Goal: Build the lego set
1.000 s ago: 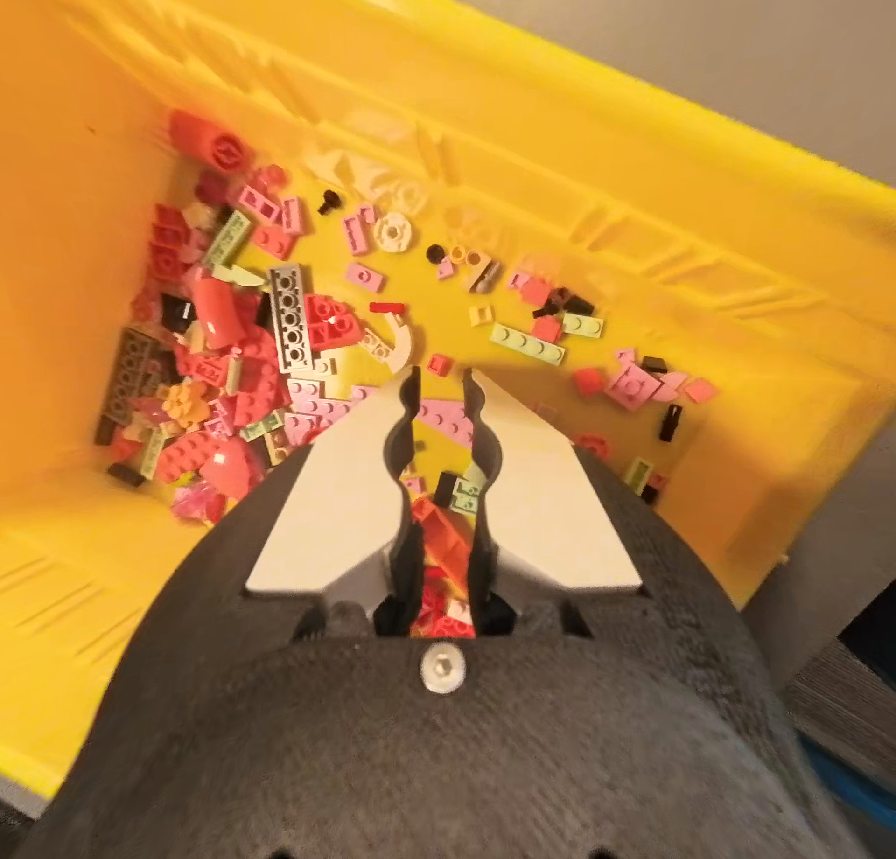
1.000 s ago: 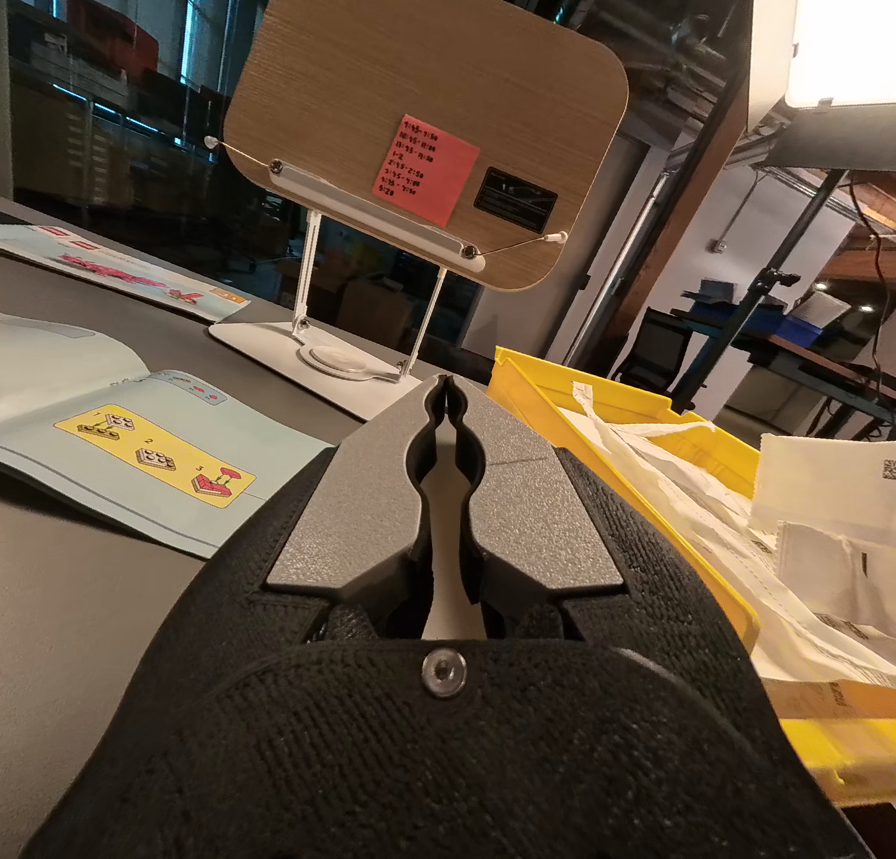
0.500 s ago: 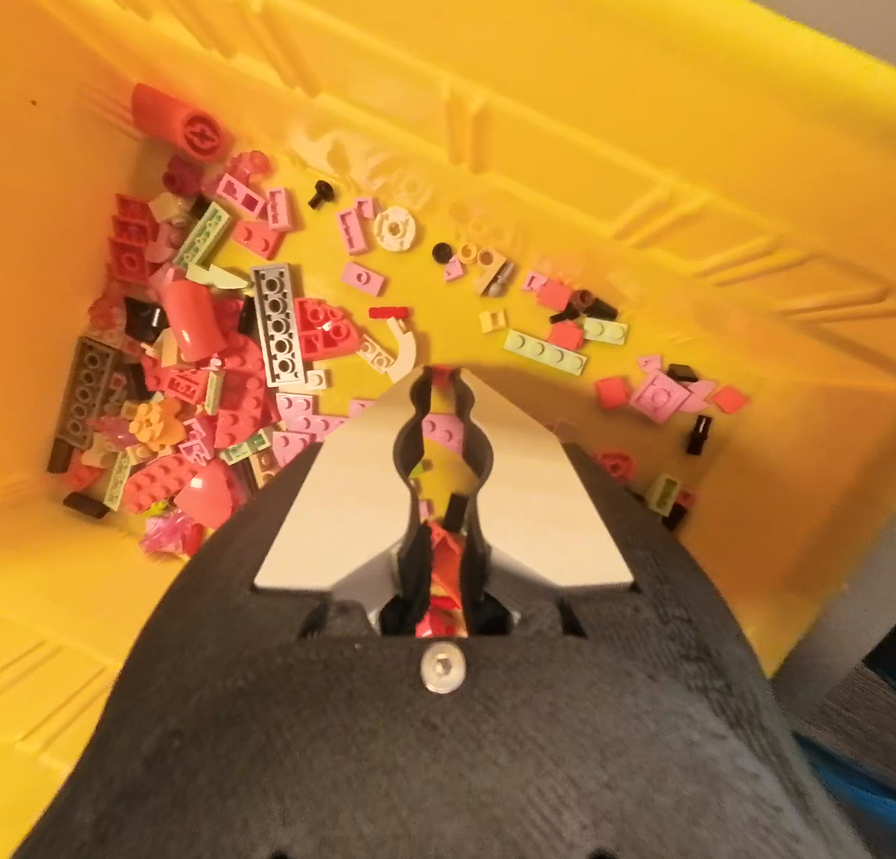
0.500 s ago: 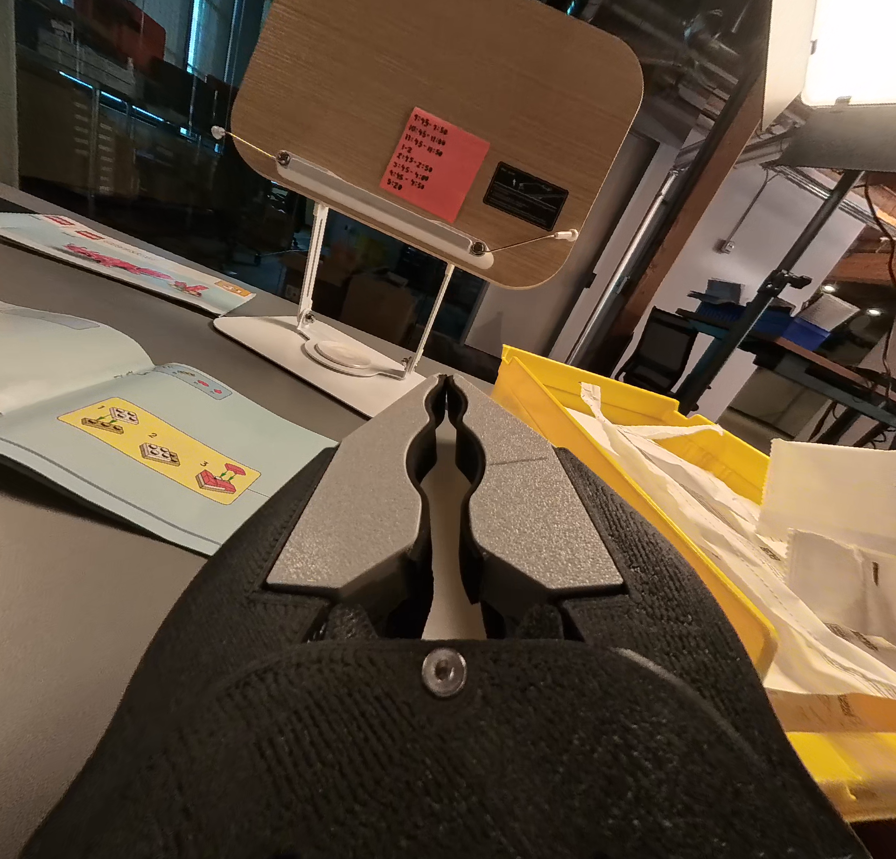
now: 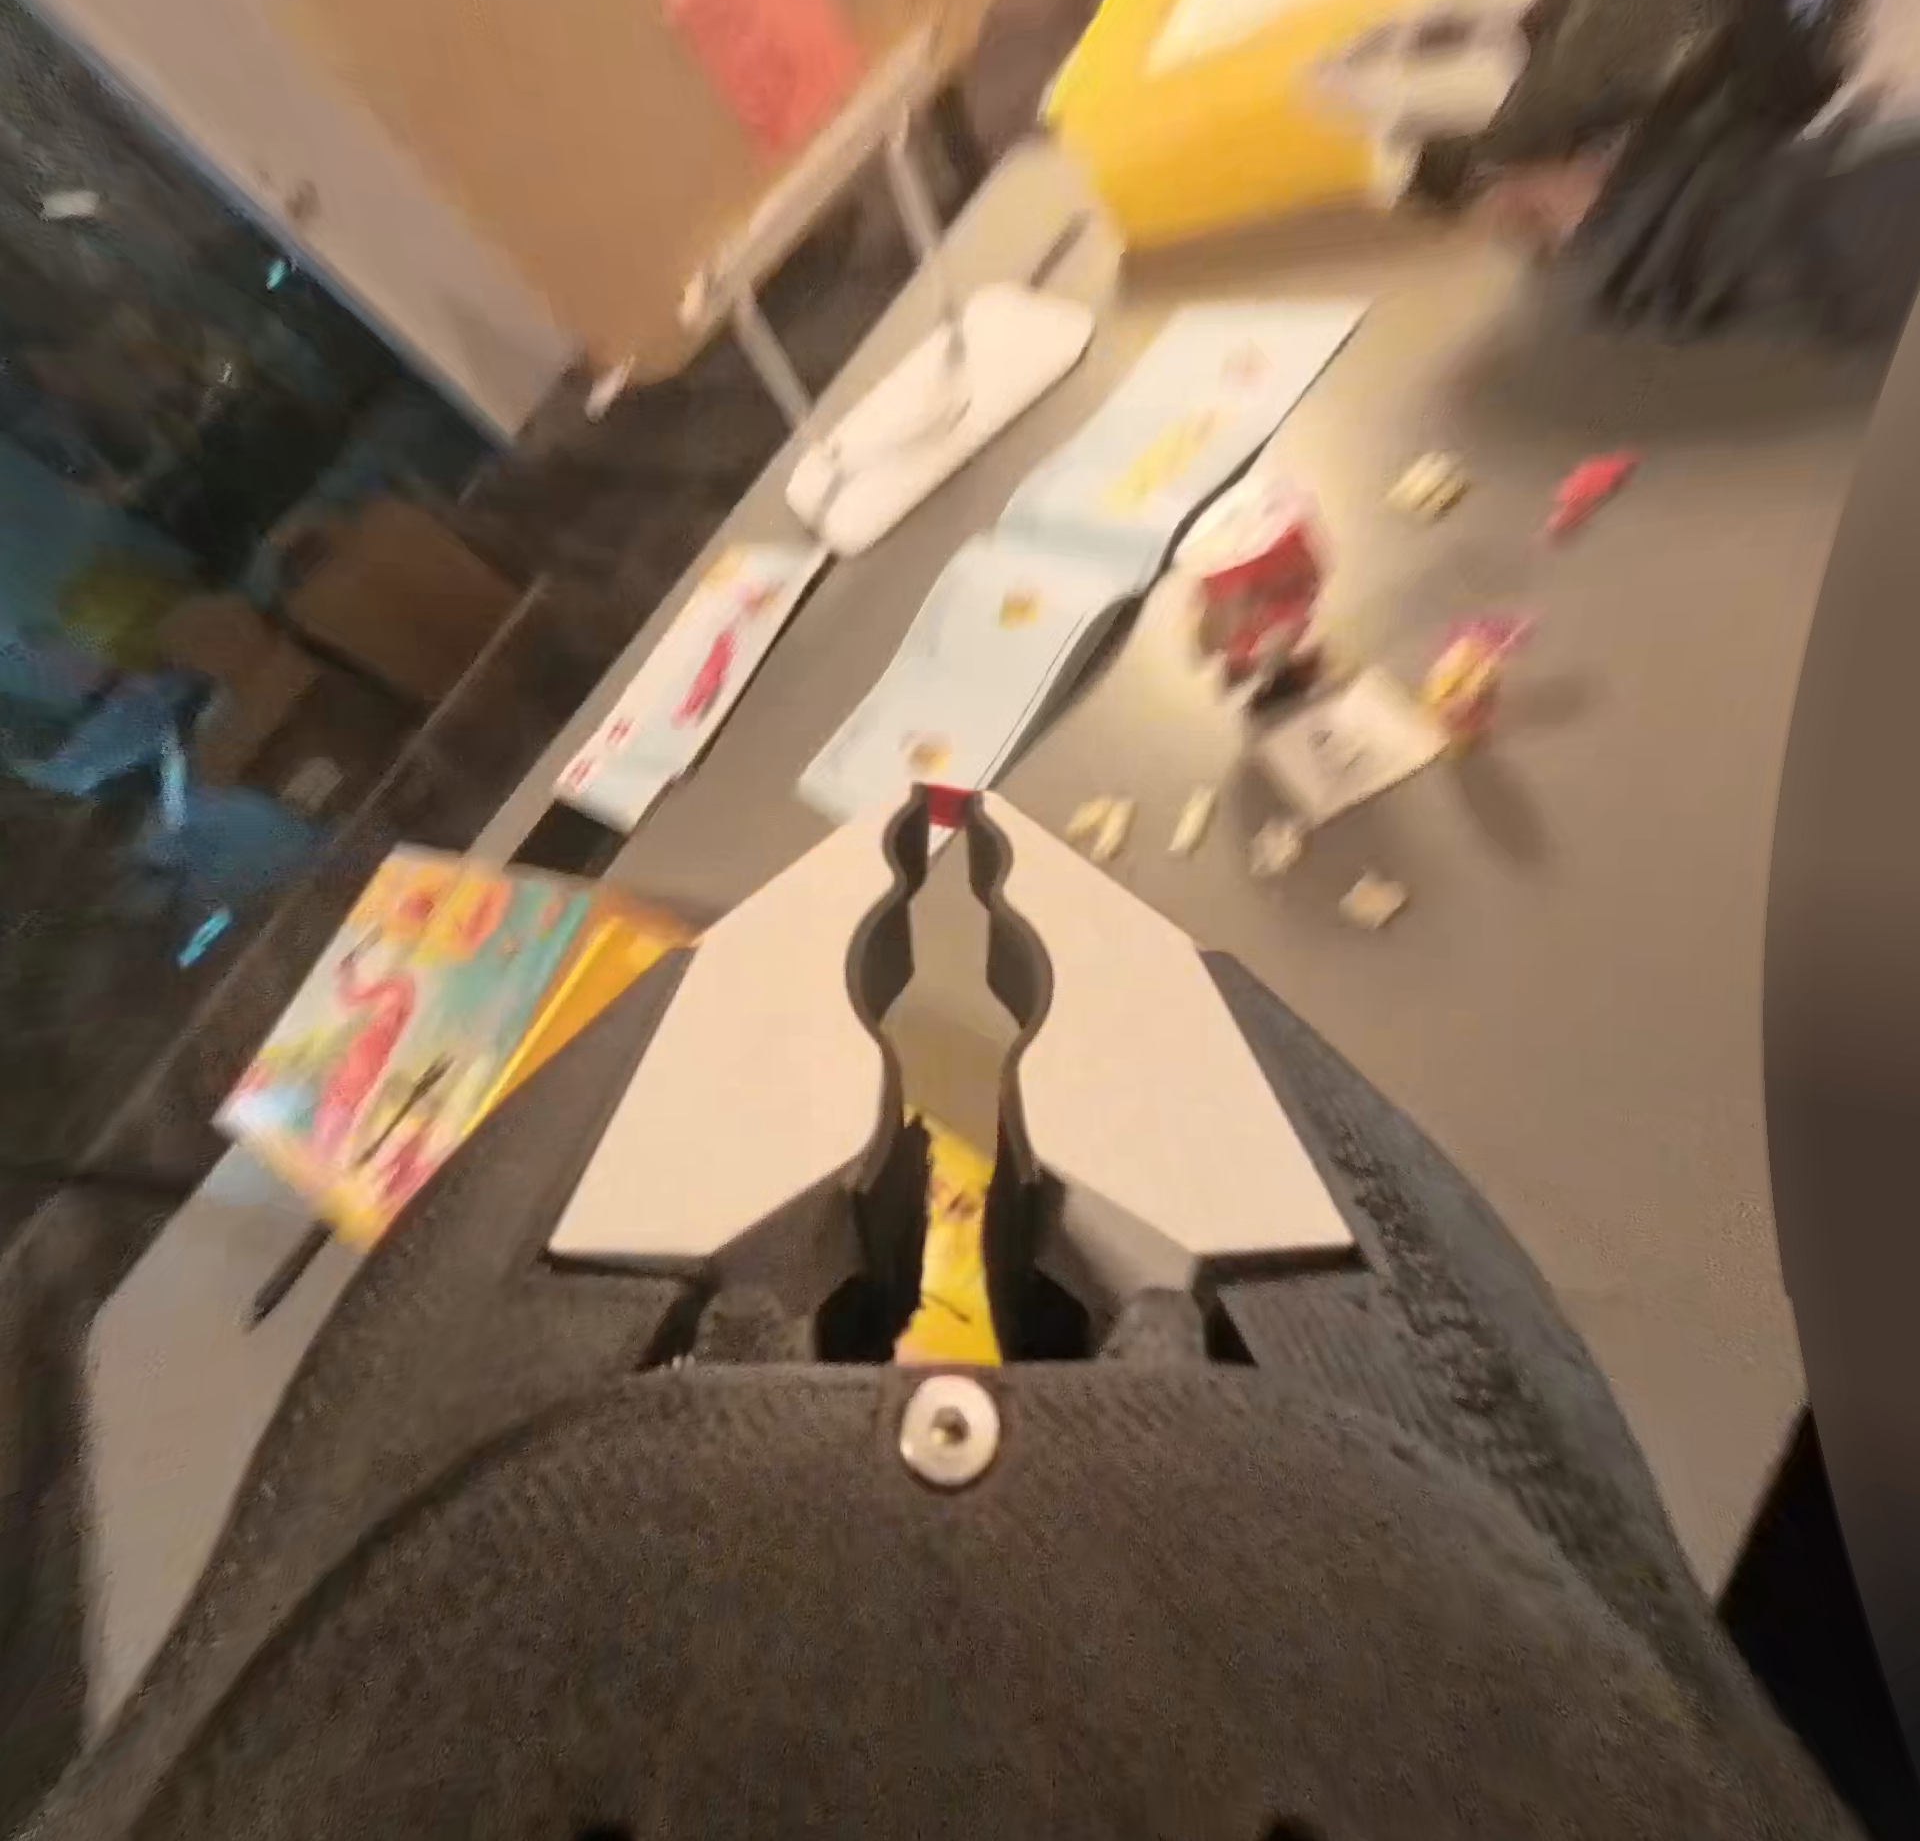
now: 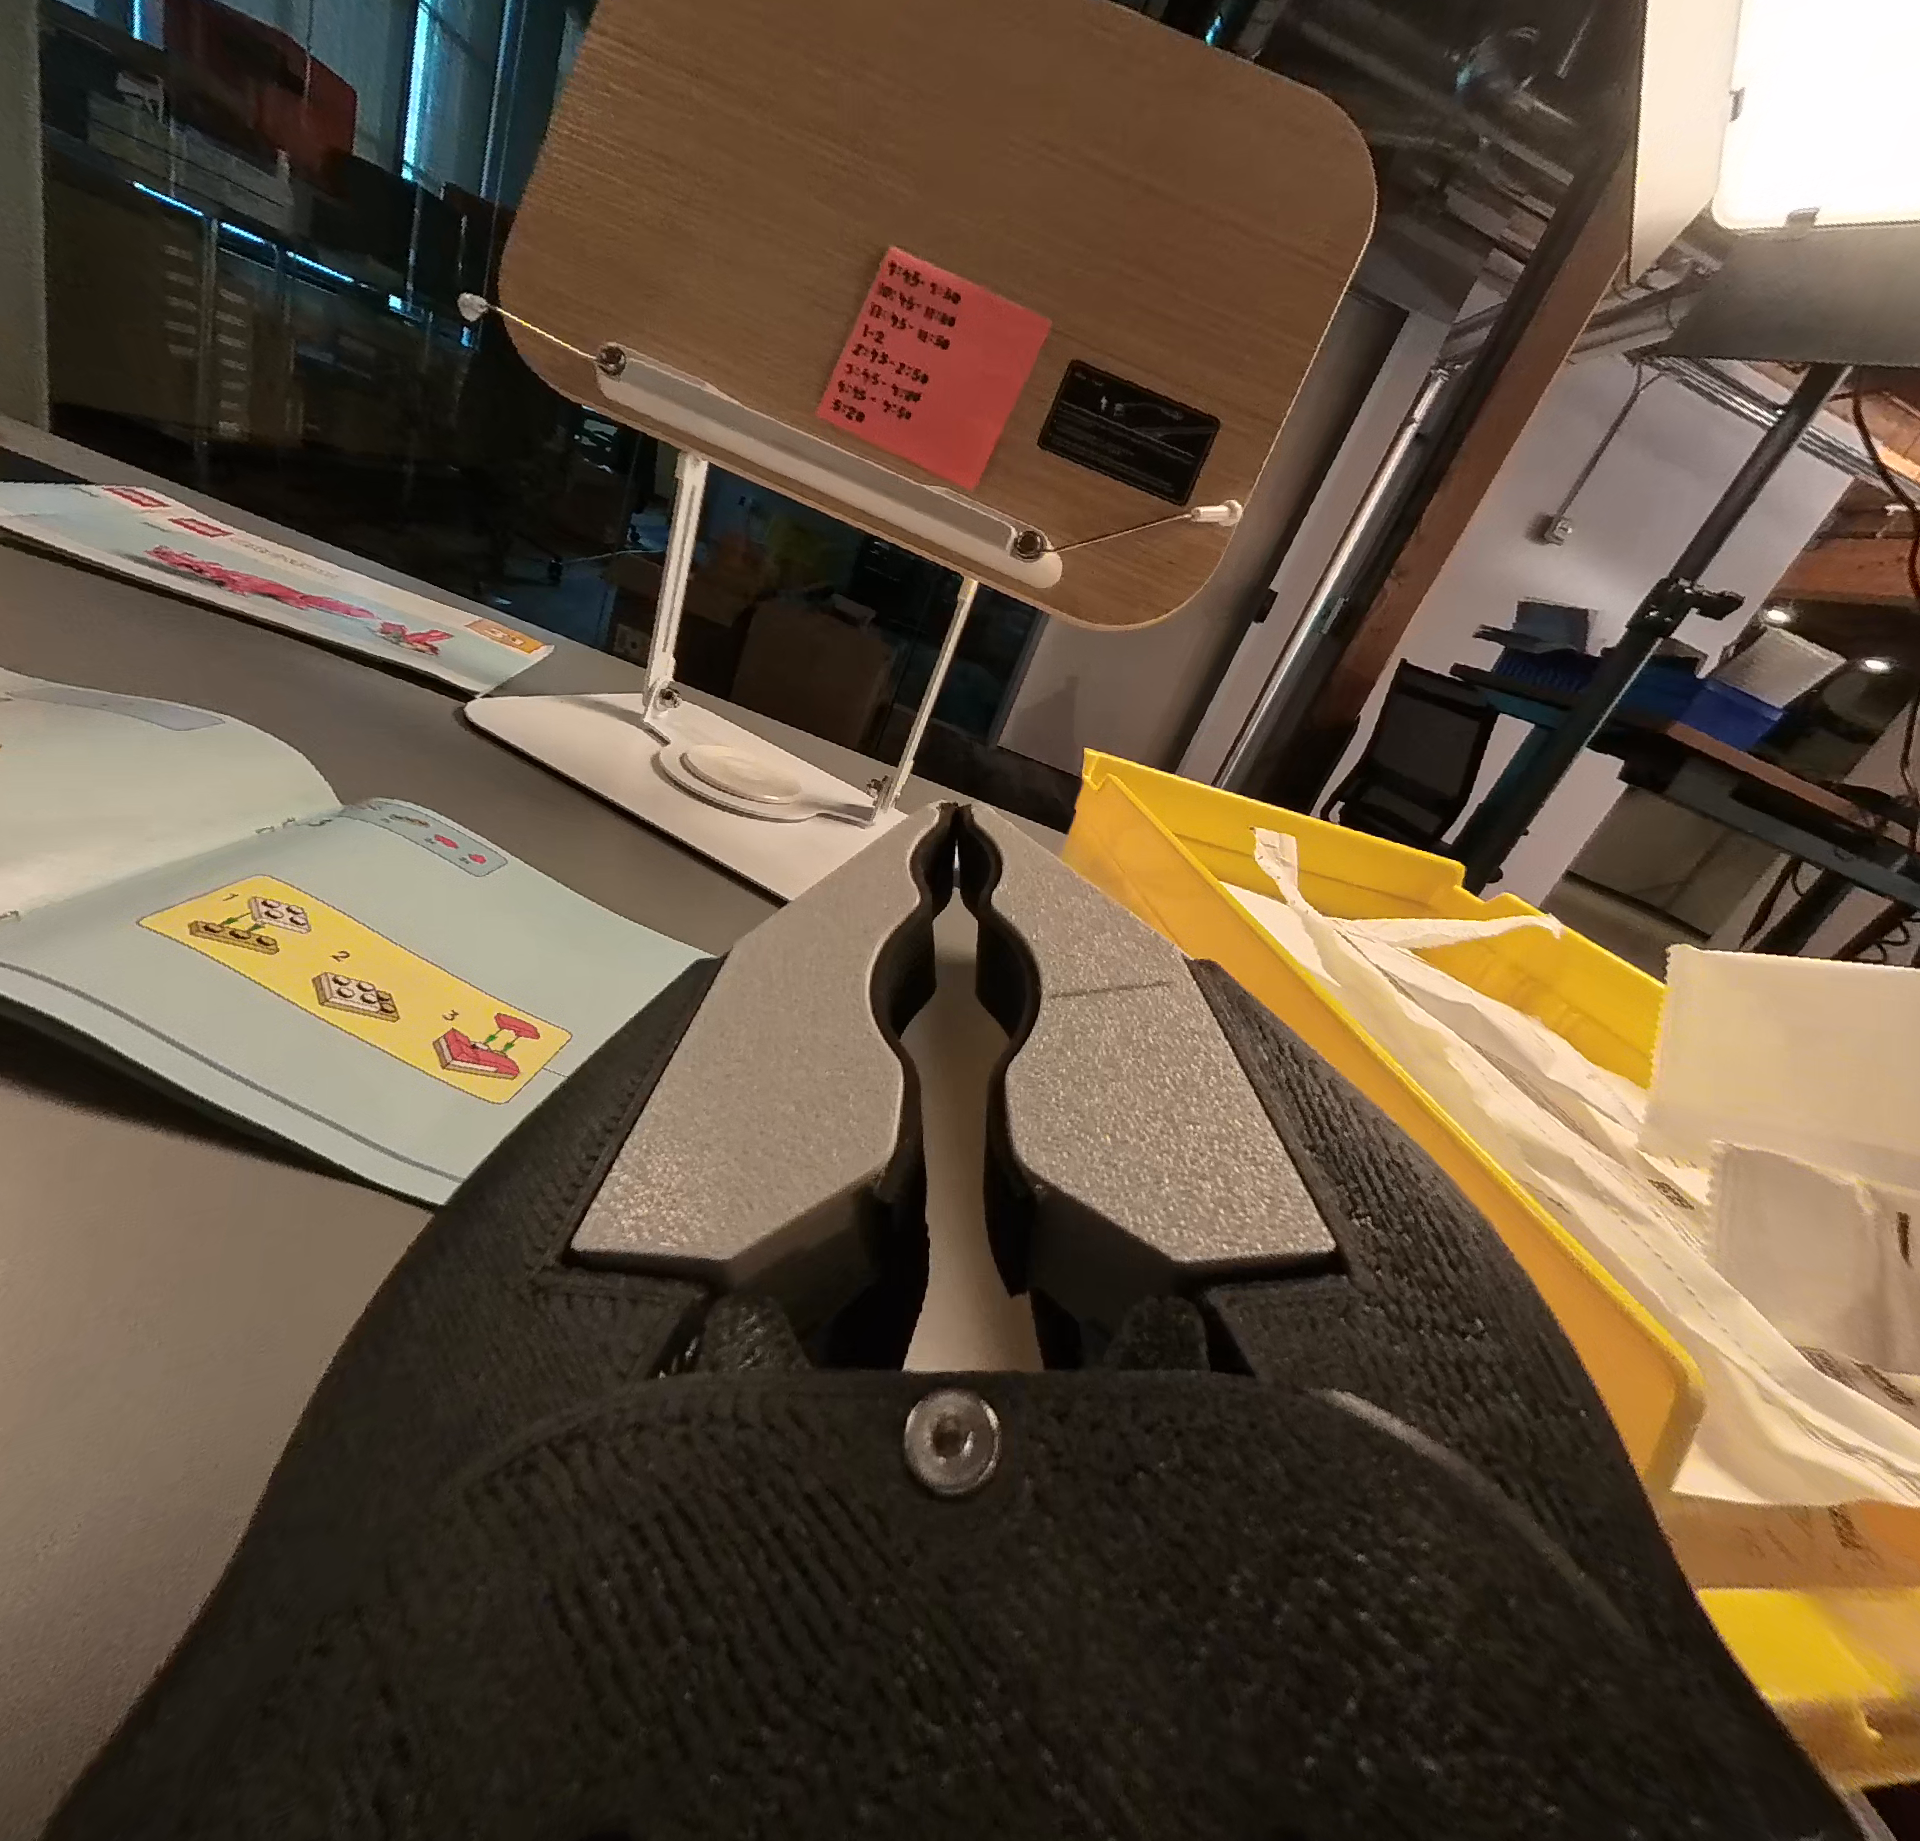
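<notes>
My left gripper (image 5: 945, 812) is shut on a small red brick (image 5: 948, 810) pinched at its fingertips, held in the air above the grey table (image 5: 1558, 960). The view is motion-blurred. Ahead lie an open pale-blue instruction booklet (image 5: 1039, 596), a red brick build (image 5: 1252, 586) and small loose cream pieces (image 5: 1195, 820). My right gripper (image 6: 956, 823) is shut with its tips together and nothing between them. It hovers low over the table near the booklet (image 6: 312, 960) and a yellow bin (image 6: 1299, 939).
A wooden book stand (image 6: 935, 264) on a white base (image 6: 675, 752) stands behind the booklet. The yellow bin holds torn white paper bags (image 6: 1507, 1064). A colourful box (image 5: 416, 1043) lies at the left. A second leaflet (image 6: 260, 586) lies at the far left. About 20 cm separates my left fingertips from the red brick build (image 5: 1252, 586).
My left gripper closed on a small red brick inside the yellow bin of loose bricks, then lifted out and swung over the table. The right gripper stayed shut and nearly still.
</notes>
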Motion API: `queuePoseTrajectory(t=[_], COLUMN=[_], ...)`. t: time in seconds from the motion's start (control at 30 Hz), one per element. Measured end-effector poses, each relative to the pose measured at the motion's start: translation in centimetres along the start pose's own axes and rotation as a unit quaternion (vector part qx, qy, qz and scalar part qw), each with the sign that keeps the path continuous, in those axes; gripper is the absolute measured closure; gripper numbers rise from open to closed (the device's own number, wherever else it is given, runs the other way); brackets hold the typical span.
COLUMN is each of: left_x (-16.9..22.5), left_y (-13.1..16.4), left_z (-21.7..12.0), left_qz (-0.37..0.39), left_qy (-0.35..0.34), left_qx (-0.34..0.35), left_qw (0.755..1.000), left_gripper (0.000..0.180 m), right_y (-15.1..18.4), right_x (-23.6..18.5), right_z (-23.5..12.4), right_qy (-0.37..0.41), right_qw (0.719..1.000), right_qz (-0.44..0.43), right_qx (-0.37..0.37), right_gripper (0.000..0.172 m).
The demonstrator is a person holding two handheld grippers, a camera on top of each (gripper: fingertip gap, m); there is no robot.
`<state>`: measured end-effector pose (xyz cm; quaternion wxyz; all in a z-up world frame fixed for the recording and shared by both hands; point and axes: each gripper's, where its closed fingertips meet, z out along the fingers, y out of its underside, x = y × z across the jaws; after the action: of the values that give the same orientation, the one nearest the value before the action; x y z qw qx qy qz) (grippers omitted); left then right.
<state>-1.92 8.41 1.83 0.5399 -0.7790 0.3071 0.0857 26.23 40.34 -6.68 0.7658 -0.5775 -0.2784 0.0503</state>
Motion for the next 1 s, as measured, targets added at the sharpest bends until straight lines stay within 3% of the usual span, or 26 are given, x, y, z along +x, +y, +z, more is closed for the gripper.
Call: queuePoseTrajectory(t=[0.07, 0.13, 0.3, 0.43, 0.63, 0.77, 0.87, 1.0], left_x=[5.3, 11.0, 21.8, 25.2, 25.6, 25.8, 24.8, 19.5], left_y=[-3.8, -5.4, -3.6, -1.8, -0.4, -0.8, -3.0, -5.7], left_z=[2.1, 5.6, 14.7, 18.7, 21.1, 20.9, 19.5, 15.2], left_qz=[-0.034, -0.055, -0.05, -0.025, -0.036, -0.085, -0.091, -0.109], left_qy=[0.074, 0.146, 0.224, 0.223, 0.196, 0.223, 0.218, 0.148], left_qx=[0.05, 0.06, -0.037, -0.109, -0.16, -0.161, -0.102, 0.007], left_qw=[0.995, 0.986, 0.972, 0.968, 0.967, 0.958, 0.966, 0.983], left_gripper=[0.175, 0.175, 0.175, 0.174, 0.172, 0.15, 0.142, 0.137], right_y=[-0.1, -0.3, -0.4, -0.6, -0.8, -0.9, -1.0, -1.1], right_x=[-0.1, -0.2, -0.2, -0.5, -1.0, -1.0, -1.2, -1.5], right_z=[-0.1, -0.2, -0.4, -0.8, -0.3, -0.2, -0.3, -0.4], right_qy=[-0.002, -0.005, -0.012, -0.021, -0.042, -0.044, -0.044, -0.047], right_qw=[1.0, 1.0, 1.0, 1.0, 0.998, 0.998, 0.998, 0.998], right_qz=[-0.002, -0.001, 0.009, 0.009, 0.032, 0.034, 0.025, 0.008], right_qx=[0.002, 0.007, 0.016, 0.022, 0.029, 0.031, 0.033, 0.033], right_gripper=[0.172, 0.172, 0.172, 0.172, 0.172, 0.172, 0.172, 0.172])
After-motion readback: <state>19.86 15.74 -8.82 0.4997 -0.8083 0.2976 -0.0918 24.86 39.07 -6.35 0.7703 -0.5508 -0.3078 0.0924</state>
